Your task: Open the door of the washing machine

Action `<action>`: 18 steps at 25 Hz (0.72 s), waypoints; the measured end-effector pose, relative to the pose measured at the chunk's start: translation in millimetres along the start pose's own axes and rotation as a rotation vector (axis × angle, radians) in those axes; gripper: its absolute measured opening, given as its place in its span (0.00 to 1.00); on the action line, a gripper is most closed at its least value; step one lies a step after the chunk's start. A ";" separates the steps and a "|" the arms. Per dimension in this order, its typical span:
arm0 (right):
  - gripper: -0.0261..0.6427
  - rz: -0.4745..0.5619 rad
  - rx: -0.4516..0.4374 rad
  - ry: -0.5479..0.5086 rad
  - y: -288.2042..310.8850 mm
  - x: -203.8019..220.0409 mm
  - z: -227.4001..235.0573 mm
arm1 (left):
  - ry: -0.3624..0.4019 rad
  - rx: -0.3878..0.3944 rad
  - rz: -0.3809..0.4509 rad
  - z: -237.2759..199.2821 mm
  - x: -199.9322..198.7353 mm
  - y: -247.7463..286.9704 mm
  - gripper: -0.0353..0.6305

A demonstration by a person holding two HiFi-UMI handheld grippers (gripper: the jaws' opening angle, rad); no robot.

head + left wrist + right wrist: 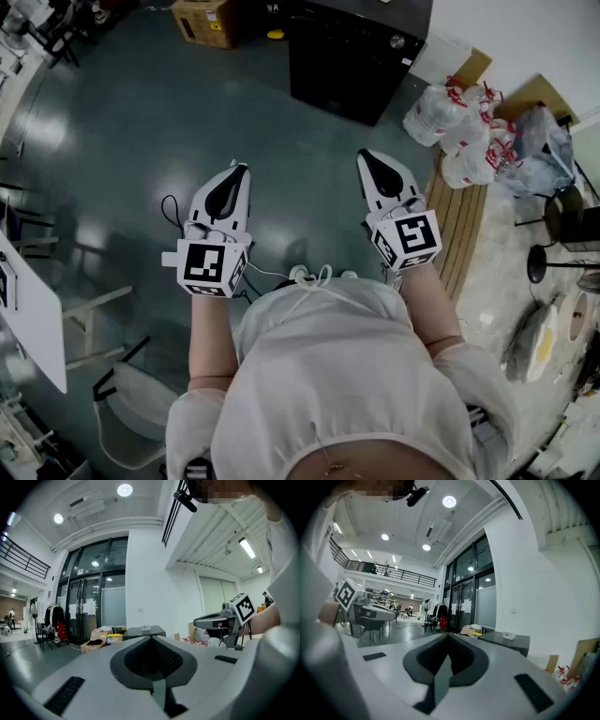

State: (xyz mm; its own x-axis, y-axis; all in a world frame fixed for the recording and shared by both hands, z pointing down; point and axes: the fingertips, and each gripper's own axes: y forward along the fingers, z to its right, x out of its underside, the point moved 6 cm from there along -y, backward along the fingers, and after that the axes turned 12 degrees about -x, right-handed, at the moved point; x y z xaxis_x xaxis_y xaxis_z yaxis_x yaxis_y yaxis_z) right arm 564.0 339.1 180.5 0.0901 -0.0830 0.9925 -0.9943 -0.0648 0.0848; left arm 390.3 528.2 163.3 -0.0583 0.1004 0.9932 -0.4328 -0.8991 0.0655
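Observation:
The washing machine point(349, 58) is a black box standing on the floor well ahead of both grippers; it also shows small and dark as the washing machine point(144, 631) and the washing machine point(506, 642) in the two gripper views. Its door cannot be made out. My left gripper point(242, 170) is held level over the floor, its jaws together with nothing between them; the left gripper point(151, 638) points toward the machine. My right gripper point(365, 156) is level beside it, also shut and empty, and the right gripper point(448, 635) aims slightly left of the machine. Both are far from it.
A cardboard box point(208, 21) sits at the far left of the machine. Tied plastic bags point(461, 122) and a wooden pallet point(461, 223) lie to the right. A white table point(34, 314) and a chair point(133, 412) stand at my left. Grey floor lies between me and the machine.

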 end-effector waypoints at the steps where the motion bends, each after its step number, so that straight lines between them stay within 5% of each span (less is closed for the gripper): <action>1: 0.04 -0.002 0.001 -0.002 3.9 -0.5 -1.4 | 0.001 0.002 -0.001 -3.6 -0.1 1.4 0.09; 16: 0.04 0.031 0.078 0.038 41.0 7.5 -7.8 | -0.013 0.018 -0.014 -38.2 13.4 21.4 0.09; 17: 0.13 0.041 0.077 0.038 43.9 8.2 -8.1 | -0.012 0.016 -0.017 -39.8 15.1 20.5 0.09; 18: 0.43 0.050 0.061 0.041 47.9 9.0 -8.0 | -0.010 0.012 -0.019 -41.7 16.8 20.0 0.09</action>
State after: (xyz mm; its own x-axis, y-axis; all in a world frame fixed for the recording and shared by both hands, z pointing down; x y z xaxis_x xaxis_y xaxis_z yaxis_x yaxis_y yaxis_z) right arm 516.7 343.2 194.2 0.0370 -0.0471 0.9982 -0.9920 -0.1224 0.0310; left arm 343.2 529.7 177.3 -0.0408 0.1137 0.9927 -0.4227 -0.9022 0.0859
